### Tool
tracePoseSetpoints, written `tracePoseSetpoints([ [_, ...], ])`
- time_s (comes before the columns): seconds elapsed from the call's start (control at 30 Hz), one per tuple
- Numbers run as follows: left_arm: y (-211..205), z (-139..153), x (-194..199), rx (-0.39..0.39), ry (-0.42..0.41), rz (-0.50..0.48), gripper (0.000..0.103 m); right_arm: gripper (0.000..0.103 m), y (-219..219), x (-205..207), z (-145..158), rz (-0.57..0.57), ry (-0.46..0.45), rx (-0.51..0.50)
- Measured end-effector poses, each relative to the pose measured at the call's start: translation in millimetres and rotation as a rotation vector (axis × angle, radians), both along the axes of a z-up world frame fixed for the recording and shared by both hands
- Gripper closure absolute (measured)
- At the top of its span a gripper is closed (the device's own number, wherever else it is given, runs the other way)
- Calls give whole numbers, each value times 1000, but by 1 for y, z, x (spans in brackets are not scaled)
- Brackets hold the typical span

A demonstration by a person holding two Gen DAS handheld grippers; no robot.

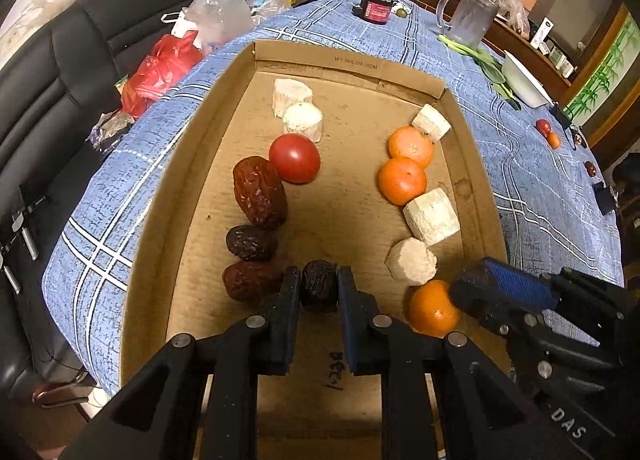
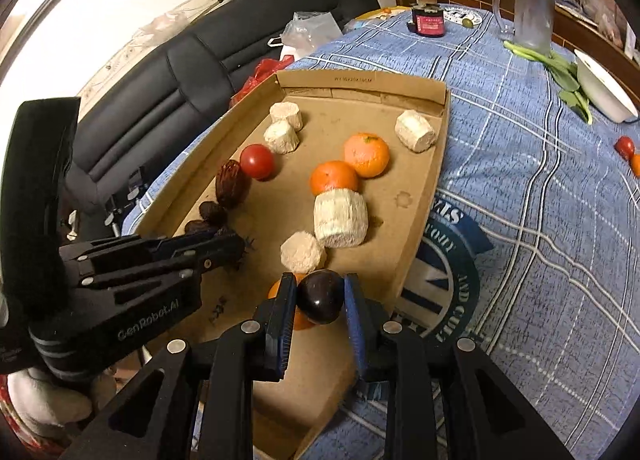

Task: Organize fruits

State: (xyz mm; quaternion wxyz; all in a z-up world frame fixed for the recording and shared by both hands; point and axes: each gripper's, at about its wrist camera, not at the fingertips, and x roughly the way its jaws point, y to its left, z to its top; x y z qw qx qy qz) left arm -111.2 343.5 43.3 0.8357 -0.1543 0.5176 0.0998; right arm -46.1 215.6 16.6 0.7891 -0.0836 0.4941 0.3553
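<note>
Dark and wrinkled, a dried date [image 1: 319,288] is sitting pinched between the two pads of the left gripper [image 1: 319,292], whose jaws are closed to the fruit's width, low over the near end of a cardboard tray [image 1: 192,163]. Just left of it three more dates [image 1: 259,191] are lining up with a red tomato [image 1: 295,158] and two pale cut chunks [image 1: 303,120] beyond. The right gripper [image 2: 321,302] is holding a smooth dark plum [image 2: 320,296] in jaws narrowed onto its sides, poised above a tangerine [image 2: 298,320] at the tray's near right side. Along that side two further tangerines [image 2: 366,154] and white chunks [image 2: 340,217] are forming a second row. The tray is resting on a blue plaid tablecloth [image 2: 520,187], which is also carrying a glass pitcher [image 2: 530,17], a dark jar [image 2: 429,19], green leaves [image 2: 560,67] and a white bowl [image 2: 602,89]. A black sofa [image 2: 200,59] is standing behind the table. Both grippers are reaching forward from the near edge, angled downward, the right one close beside the left.
</note>
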Motion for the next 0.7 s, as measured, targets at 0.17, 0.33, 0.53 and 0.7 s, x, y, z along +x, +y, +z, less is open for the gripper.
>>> tracePoseSetpoints([
  [0.17, -1, 4, 2, 0, -7, -13, 77, 75, 1, 7, -2, -21, 1, -7],
  [0.33, -4, 14, 5, 1, -35, -38, 59, 70, 4, 11, -2, -43, 7, -20],
  [0.53, -5, 18, 15, -18, -51, -73, 58, 68, -4, 14, 4, -127, -1, -7],
  [0.7, -11, 29, 14, 30, -80, -67, 58, 62, -18, 7, 19, -194, -42, 15],
])
